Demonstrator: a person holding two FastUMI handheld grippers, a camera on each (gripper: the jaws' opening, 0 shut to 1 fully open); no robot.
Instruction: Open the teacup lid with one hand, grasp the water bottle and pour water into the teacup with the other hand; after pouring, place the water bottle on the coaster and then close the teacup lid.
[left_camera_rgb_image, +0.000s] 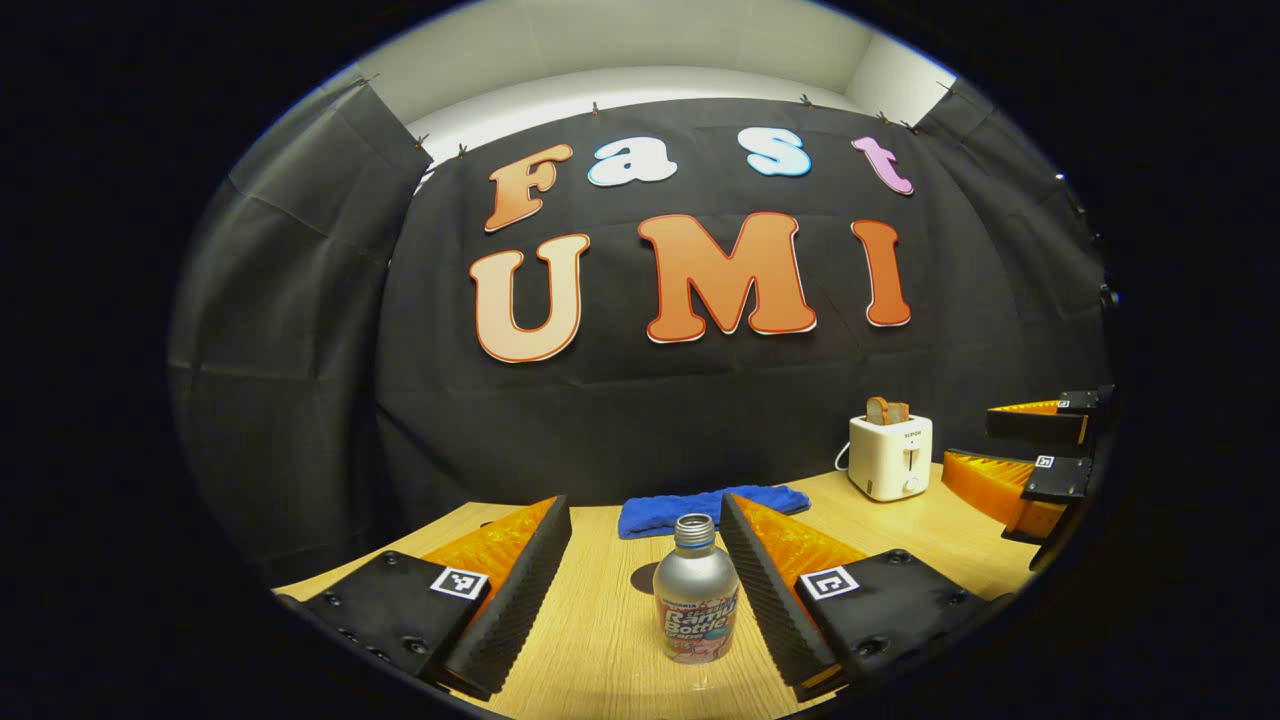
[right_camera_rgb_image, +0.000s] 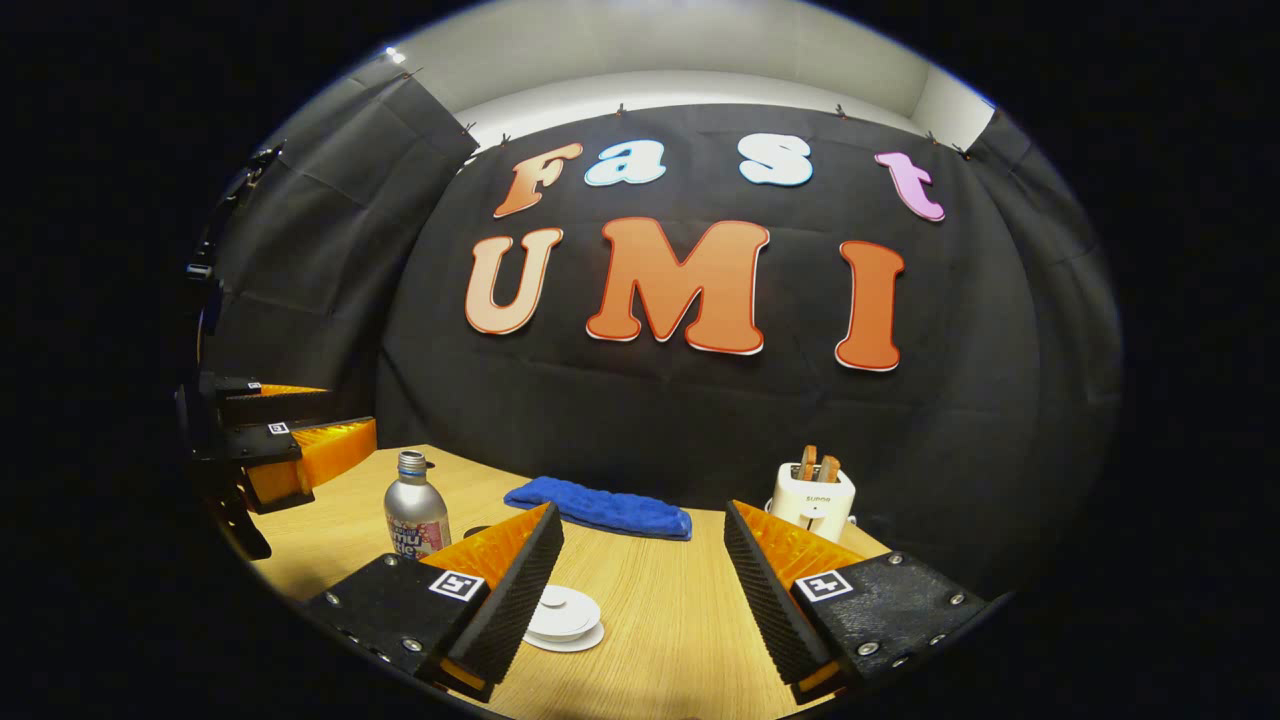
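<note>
Pre-grasp: left gripper (left_camera_rgb_image: 645, 560) jaws apart flanking bottle (left_camera_rgb_image: 696, 600), right gripper (right_camera_rgb_image: 645, 565) jaws apart near lid (right_camera_rgb_image: 563, 610); next, lift lid, clamp bottle.

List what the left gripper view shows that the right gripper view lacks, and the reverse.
Left gripper view: the bottle standing between the fingers of the open left tongs. Right gripper view: a white teacup by the open right tongs. Both: bottle, blue towel, toaster, wooden table.
</note>
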